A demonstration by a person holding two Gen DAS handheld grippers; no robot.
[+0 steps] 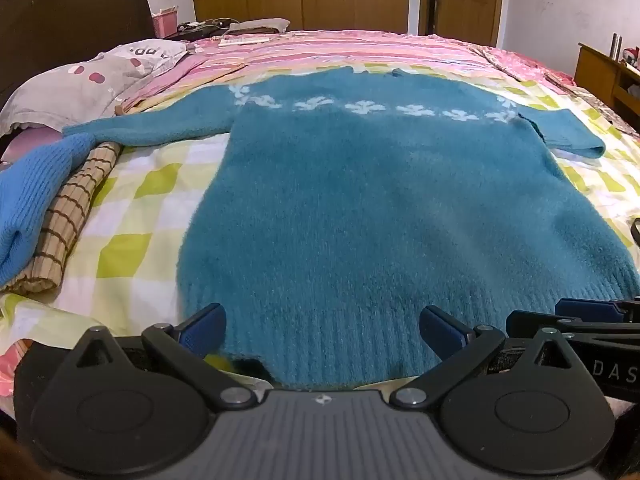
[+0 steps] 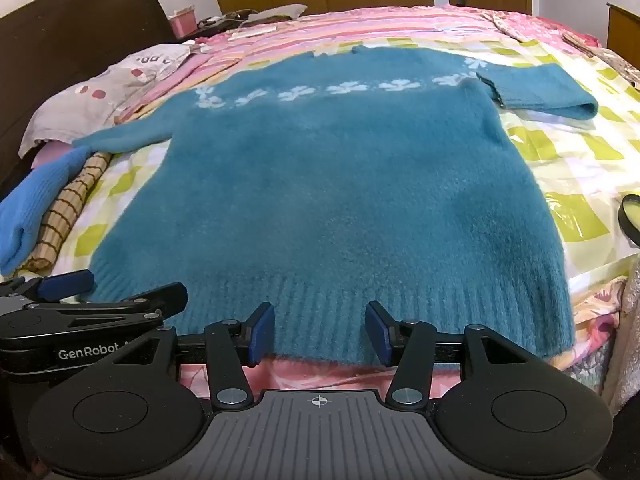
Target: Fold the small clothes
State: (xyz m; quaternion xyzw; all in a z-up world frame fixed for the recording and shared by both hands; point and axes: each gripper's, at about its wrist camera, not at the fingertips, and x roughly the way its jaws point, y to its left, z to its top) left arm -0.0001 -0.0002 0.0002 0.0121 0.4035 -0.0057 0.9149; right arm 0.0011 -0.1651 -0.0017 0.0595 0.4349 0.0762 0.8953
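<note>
A fuzzy teal sweater (image 1: pixel 360 208) with a band of white flowers lies flat on the bed, hem toward me; it also shows in the right wrist view (image 2: pixel 328 184). Its left sleeve (image 1: pixel 152 124) stretches out, its right sleeve (image 2: pixel 540 88) is folded short. My left gripper (image 1: pixel 320 328) is open, its blue pads straddling the ribbed hem near the left corner. My right gripper (image 2: pixel 320 332) is open, its pads over the hem's middle. Each gripper shows at the edge of the other's view: the right one (image 1: pixel 568 316), the left one (image 2: pixel 80 292).
A bright blue knit (image 1: pixel 28 200) and a tan checked cloth (image 1: pixel 68 216) lie at the left. A pillow (image 1: pixel 88 80) sits by the dark headboard. The bed has a yellow-green checked sheet (image 2: pixel 568 168) and pink quilt (image 1: pixel 340 48). A round dark-rimmed object (image 2: pixel 630 216) lies at right.
</note>
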